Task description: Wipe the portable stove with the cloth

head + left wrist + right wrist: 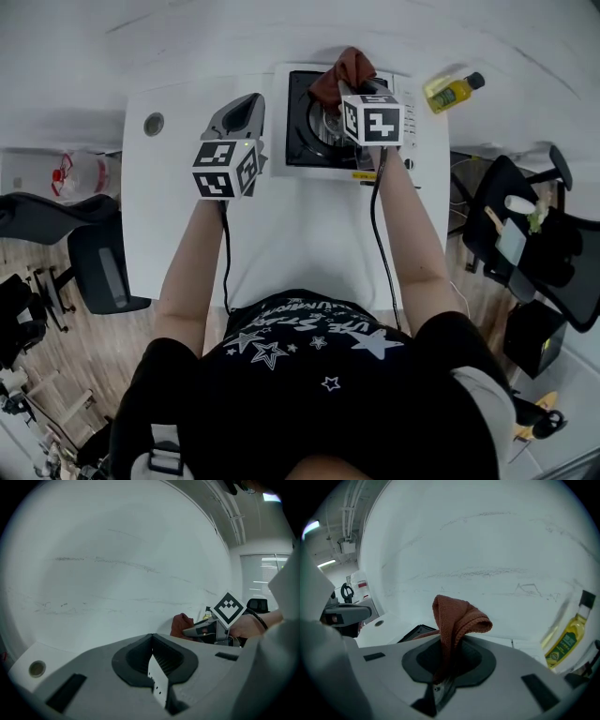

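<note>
The portable stove (302,120) sits at the far middle of the white table, black top with a round burner. A rust-brown cloth (342,73) hangs bunched in my right gripper (349,90), which is shut on it above the stove's far side; in the right gripper view the cloth (457,623) stands up folded from the closed jaws. My left gripper (246,114) hovers just left of the stove with its jaws together and nothing in them. In the left gripper view the cloth (182,624) and the right gripper (199,631) show at the right.
A bottle of yellow oil (453,92) lies on the table right of the stove, also seen as the oil bottle (568,637) in the right gripper view. A round hole (154,124) marks the table's far left. Black chairs (98,267) stand on both sides.
</note>
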Demonstrator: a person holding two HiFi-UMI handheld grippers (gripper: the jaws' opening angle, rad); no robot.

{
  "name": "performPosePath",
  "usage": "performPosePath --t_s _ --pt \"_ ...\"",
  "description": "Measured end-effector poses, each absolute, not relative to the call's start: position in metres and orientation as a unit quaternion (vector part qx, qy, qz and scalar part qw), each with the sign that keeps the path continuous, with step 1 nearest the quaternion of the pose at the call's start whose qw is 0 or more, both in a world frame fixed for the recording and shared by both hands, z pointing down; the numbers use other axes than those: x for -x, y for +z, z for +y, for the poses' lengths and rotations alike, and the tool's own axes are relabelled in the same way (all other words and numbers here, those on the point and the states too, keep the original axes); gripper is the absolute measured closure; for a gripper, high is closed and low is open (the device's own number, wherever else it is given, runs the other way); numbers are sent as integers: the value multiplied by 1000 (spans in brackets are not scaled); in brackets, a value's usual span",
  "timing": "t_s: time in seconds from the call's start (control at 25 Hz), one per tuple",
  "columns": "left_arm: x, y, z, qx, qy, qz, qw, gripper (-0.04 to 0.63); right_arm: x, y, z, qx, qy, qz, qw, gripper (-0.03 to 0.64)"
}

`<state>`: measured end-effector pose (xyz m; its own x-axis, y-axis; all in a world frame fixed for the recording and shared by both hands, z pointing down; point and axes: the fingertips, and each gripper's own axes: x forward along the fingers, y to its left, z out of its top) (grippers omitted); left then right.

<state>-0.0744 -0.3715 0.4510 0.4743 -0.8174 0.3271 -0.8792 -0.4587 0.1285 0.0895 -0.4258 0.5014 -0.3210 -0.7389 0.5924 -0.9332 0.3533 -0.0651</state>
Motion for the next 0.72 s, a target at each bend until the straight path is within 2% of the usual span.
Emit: performPosePath --t_s 0.72 --pt "26 450 -368 -857 115 -483 138 588 -192 505 -408 -579 232 -749 225 558"
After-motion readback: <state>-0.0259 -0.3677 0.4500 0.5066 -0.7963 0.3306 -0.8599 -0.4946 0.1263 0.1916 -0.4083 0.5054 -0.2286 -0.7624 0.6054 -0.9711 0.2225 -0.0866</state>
